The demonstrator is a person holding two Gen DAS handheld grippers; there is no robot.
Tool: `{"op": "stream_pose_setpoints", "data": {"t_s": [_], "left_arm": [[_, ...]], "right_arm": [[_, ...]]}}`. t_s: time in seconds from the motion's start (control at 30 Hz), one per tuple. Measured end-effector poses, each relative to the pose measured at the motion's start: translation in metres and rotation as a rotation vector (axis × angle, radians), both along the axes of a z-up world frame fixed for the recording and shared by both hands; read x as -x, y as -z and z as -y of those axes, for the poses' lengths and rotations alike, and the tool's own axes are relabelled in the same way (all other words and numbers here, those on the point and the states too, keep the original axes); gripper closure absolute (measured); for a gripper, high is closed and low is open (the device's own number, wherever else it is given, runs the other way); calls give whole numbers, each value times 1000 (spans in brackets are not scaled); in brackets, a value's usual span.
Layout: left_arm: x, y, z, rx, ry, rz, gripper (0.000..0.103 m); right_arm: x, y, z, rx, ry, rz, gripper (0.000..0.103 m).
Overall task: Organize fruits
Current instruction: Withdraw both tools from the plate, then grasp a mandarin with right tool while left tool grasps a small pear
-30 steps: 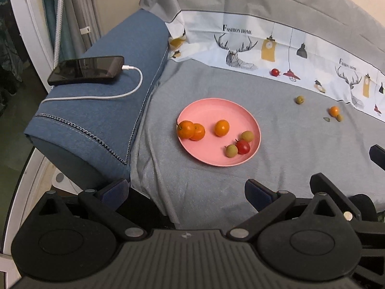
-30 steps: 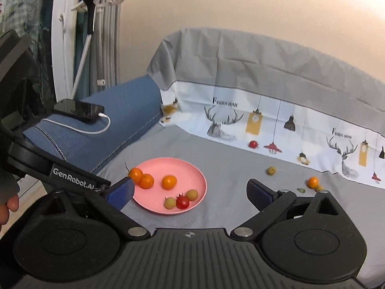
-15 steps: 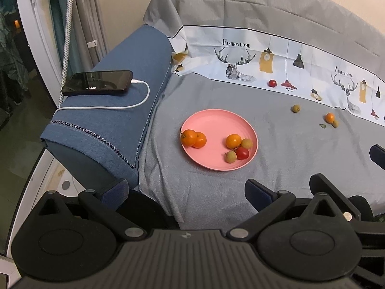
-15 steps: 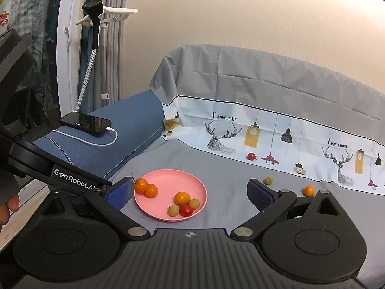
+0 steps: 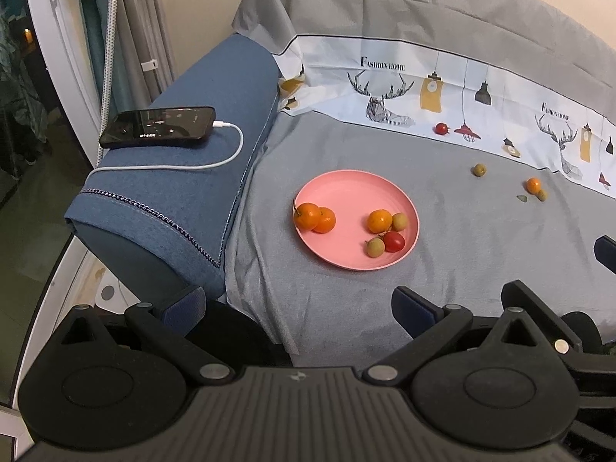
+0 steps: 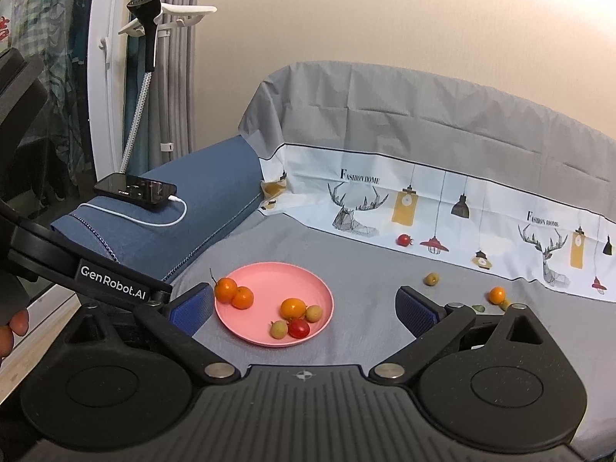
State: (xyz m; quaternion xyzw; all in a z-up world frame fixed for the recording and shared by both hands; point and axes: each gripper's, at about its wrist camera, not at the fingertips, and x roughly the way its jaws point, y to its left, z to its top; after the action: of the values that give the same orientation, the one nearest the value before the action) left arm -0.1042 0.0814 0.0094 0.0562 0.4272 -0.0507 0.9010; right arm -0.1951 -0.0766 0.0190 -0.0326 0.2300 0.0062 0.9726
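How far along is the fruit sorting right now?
Six fruits already sit on the pink plate. Both the left gripper and the right gripper are open and hold nothing. Left on the cloth: a red fruit, a green one, an orange and a small green fruit.

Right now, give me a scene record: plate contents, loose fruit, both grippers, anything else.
plate: pink plate on the grey cover
on plate: three oranges, two green fruits, one red tomato
loose fruit: red tomato, green fruit, orange with a small green one beside it
left gripper: open, empty
right gripper: open, empty
other: phone charging on the blue armrest
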Motion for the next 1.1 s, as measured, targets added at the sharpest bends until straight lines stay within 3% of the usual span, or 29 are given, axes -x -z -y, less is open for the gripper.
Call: {"op": "stream_pose_setpoints", "data": {"t_s": [0.77,1.1], "left_arm": [[-27,26,12,-54,12,-79,0],[-49,39,44,-120,58,-114,0]], "right_arm": [[-29,26,10,-61,12,-89,3],[-42,42,43,-128,86,-115,3]]}}
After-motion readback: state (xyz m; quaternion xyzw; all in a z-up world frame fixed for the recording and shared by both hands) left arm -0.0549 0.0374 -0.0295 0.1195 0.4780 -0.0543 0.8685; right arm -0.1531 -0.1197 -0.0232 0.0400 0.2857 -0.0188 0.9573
